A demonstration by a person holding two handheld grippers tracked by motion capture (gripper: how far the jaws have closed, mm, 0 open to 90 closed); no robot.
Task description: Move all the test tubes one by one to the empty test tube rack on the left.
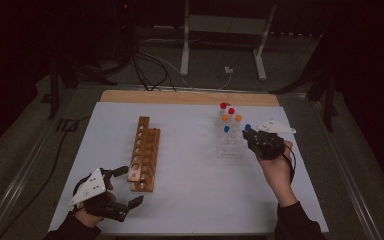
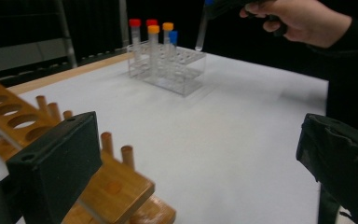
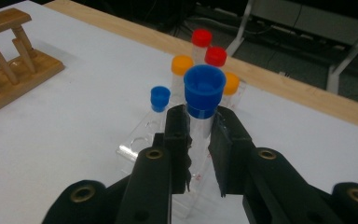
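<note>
One blue-capped tube point(image 3: 204, 100) sits clamped in the right gripper point(image 3: 199, 135), just above the clear rack point(image 2: 168, 70) near the table's far right edge. Risk: its tip snagging a rack hole, tipping the capped neighbours. Left gripper point(image 1: 125, 187) gapes empty beside the wooden rack point(image 1: 145, 155).

Clamped in the right gripper point(image 3: 198, 140) – matt black plastic jaws – is a clear plastic tube point(image 3: 199, 128) with a smooth blue cap. Beneath it, a glossy transparent rack point(image 3: 135, 142); beyond, a bare wooden rack point(image 3: 9, 70) on matt white paper point(image 3: 84, 126).
</note>
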